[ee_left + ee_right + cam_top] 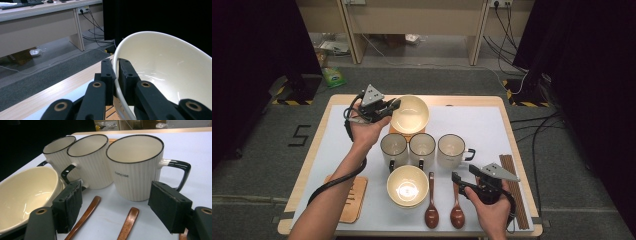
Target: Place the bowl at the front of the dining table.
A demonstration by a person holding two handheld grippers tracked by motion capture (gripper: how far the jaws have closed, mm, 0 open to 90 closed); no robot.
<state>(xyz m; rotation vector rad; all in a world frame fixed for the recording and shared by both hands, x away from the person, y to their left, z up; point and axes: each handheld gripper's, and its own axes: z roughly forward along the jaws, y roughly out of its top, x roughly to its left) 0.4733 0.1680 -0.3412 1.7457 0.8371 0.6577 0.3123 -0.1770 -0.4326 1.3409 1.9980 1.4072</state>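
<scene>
Near bowl sits by idle, spread right hand-held gripper; left hand-held gripper pinches far bowl rim, keep it level, clear the mugs.

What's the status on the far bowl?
Left claw shut on far bowl rim, bowl tilted. Right claw open, idle before the mugs. Nothing in the way.

A lab or office room — black curtains, plain desks and loose cables on grey carpet.
</scene>
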